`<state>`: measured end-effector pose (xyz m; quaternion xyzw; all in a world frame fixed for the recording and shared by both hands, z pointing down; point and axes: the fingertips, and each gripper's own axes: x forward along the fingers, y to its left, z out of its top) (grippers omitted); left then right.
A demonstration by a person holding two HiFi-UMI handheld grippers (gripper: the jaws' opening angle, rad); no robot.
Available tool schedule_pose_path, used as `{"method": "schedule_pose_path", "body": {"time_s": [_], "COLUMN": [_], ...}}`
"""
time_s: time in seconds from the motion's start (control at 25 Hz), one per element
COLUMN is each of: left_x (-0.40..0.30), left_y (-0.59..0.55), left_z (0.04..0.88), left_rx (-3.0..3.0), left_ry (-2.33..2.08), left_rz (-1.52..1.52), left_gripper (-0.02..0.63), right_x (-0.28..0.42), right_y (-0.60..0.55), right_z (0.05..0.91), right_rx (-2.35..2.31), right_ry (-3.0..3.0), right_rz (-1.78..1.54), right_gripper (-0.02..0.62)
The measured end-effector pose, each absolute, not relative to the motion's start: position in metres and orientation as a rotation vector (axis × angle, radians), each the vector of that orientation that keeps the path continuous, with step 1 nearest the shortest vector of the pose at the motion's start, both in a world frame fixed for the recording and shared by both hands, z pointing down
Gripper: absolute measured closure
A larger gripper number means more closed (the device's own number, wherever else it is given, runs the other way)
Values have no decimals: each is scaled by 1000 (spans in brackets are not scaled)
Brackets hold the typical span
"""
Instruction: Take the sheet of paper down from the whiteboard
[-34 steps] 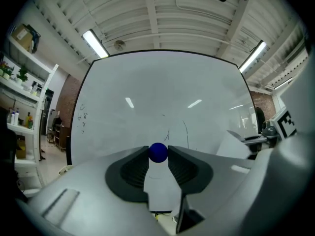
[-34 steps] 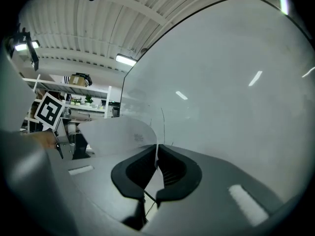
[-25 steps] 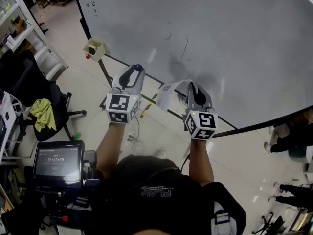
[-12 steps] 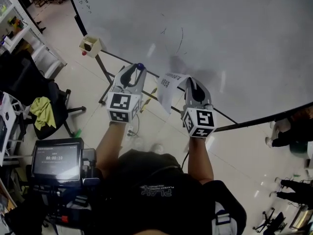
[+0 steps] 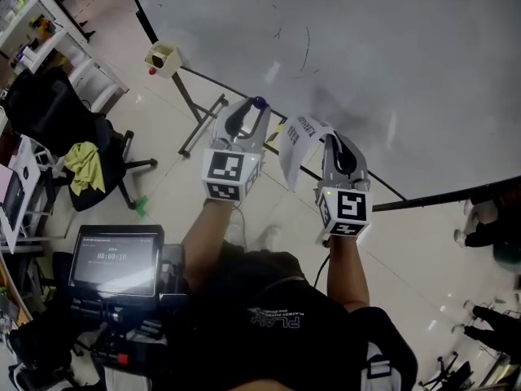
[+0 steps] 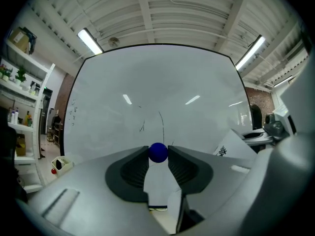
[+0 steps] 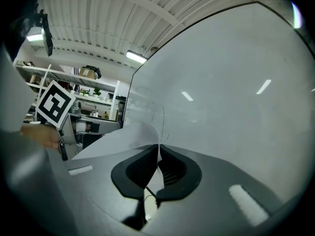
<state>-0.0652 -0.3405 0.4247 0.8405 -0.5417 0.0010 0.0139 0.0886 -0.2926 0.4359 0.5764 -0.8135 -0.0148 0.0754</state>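
Sheet of paper [image 5: 297, 139] apparently free of the whiteboard [image 5: 407, 47], pinched edge-on in right gripper [image 5: 334, 142], at 3 o'clock from left gripper [image 5: 256, 108] clamped on blue magnet [image 5: 259, 102]; likely carry-away step, next calling for a steady pinch and a spot to lay both down.

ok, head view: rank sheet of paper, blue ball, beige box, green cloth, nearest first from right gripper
1. sheet of paper: held in the right gripper.
2. blue ball: left, between the left gripper jaws.
3. beige box: upper left, by the whiteboard edge.
4. green cloth: far left, on chair.
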Motion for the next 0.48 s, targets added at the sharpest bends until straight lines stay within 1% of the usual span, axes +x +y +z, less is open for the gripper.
{"method": "schedule_pose_path", "body": {"time_s": [0.24, 0.48], "left_x": [-72, -102], "left_y": [-329, -312], "left_z": [433, 426], "left_rx": [2666, 2710], "left_ry": [-1630, -1566], "left_rz": [30, -12], "left_gripper": [483, 483], "right_x": [83, 58], "right_y": [-278, -257], "right_z": [444, 431], "right_rx": [1816, 1948], "right_ry": [-2401, -2353], "right_rz": [-31, -56], "right_gripper": [581, 581]}}
